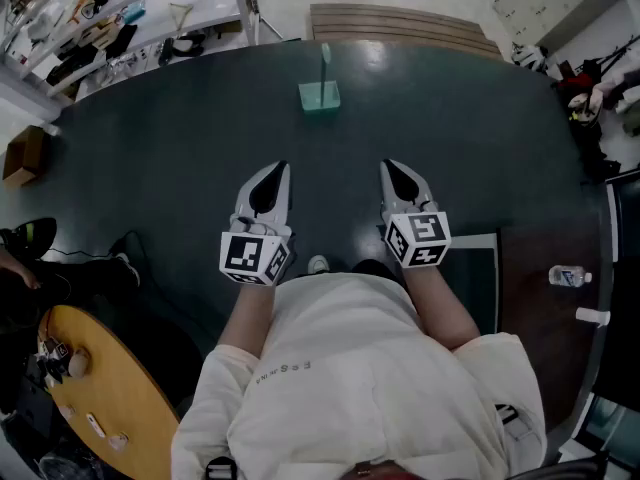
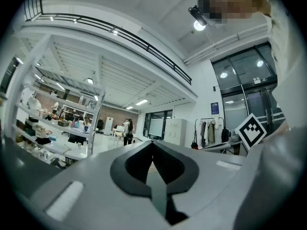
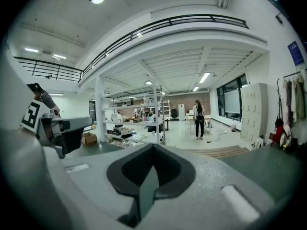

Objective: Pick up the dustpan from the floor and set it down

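Note:
In the head view a pale green dustpan (image 1: 319, 95) stands on the dark floor ahead of me, its thin handle pointing up and away. Both grippers hang side by side well short of it, with nothing in them. My left gripper (image 1: 277, 169) has its jaws together, and its own view shows the tips (image 2: 153, 143) meeting with only the room behind. My right gripper (image 1: 391, 166) is shut too, its tips (image 3: 153, 147) closed on nothing. The dustpan does not show in either gripper view. The left gripper's body (image 3: 63, 128) appears at the left of the right gripper view.
White shelving (image 1: 120, 18) full of items lines the upper left, with a cardboard box (image 1: 24, 154) below it. A round wooden table (image 1: 110, 388) sits at lower left. Wooden slats (image 1: 400, 23) lie beyond the dustpan. A water bottle (image 1: 570, 276) lies at right. A person (image 3: 198, 119) stands far off.

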The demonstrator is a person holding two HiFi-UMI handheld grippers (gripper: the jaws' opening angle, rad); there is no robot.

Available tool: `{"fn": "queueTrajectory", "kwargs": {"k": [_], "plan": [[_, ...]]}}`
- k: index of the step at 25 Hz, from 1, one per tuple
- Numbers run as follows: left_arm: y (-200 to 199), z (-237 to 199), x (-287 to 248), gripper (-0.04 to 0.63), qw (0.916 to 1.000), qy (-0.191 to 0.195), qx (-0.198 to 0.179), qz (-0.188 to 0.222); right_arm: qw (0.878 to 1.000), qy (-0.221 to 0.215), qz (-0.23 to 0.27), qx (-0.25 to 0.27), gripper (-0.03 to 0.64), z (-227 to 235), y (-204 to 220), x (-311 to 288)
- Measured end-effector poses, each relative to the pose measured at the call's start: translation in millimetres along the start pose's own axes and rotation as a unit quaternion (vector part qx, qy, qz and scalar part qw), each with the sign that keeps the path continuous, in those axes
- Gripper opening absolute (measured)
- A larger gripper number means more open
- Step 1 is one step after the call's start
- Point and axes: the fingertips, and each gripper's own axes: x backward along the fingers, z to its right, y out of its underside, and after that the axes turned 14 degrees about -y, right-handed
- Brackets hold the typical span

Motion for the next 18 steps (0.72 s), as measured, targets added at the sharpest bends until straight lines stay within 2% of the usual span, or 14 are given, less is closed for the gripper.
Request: {"fn": "queueTrajectory", "kwargs": {"k": [8,14,18], "plan": [[-1,10,-2,0.005,0.9999,0.005,0.005,0.008,1.0,0.001,-0.001,0.0,-0.008,4,1,6],[-2,5,-7,0.005,0.9999,0.005,0.008,0.006,1.0,-0.004,-0.006,-0.028,-0.008,8,1,1],[0,5,-11,0.005,0.9999,0.009,0.01,0.006,1.0,0.002,-0.009,-0.022,-0.008,12,1,-4]]}}
